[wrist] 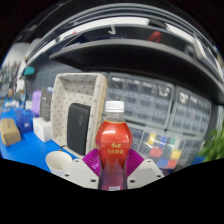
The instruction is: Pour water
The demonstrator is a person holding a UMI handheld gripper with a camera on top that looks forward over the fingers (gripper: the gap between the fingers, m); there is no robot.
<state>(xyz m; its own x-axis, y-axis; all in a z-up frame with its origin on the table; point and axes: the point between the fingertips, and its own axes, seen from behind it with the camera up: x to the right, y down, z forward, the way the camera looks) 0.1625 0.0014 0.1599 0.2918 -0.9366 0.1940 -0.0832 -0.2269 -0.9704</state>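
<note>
1. The gripper (113, 172) is clenched on the bottle (114, 148): the 2 purple pads (92, 160) press against its lower body from both sides, with no gap that I can see.
2. The bottle stands upright between the fingers and fills the middle of the gripper view. It has a white cap (115, 107), a clear neck and a red label (115, 146), and the liquid inside looks reddish, not like plain water.
3. The cap seems to be on, so I judge that pouring cannot start before it is removed.
4. How it will handle, in my judgement: the bottle looks nearly full, so it is rather heavy for its size. The plastic wall is thin and smooth, so it can slip or bend inward if the squeeze is too strong.
5. The best place to hold is the labelled middle part, where the body is straight. The present hold sits low, so the top may swing when the bottle tilts.
6. Beyond the bottle stands a beige box (76, 112) with a dark front, on a blue surface (22, 152). I cannot tell if the bottle rests on anything.
7. No cup or other vessel for receiving the liquid is visible.
</note>
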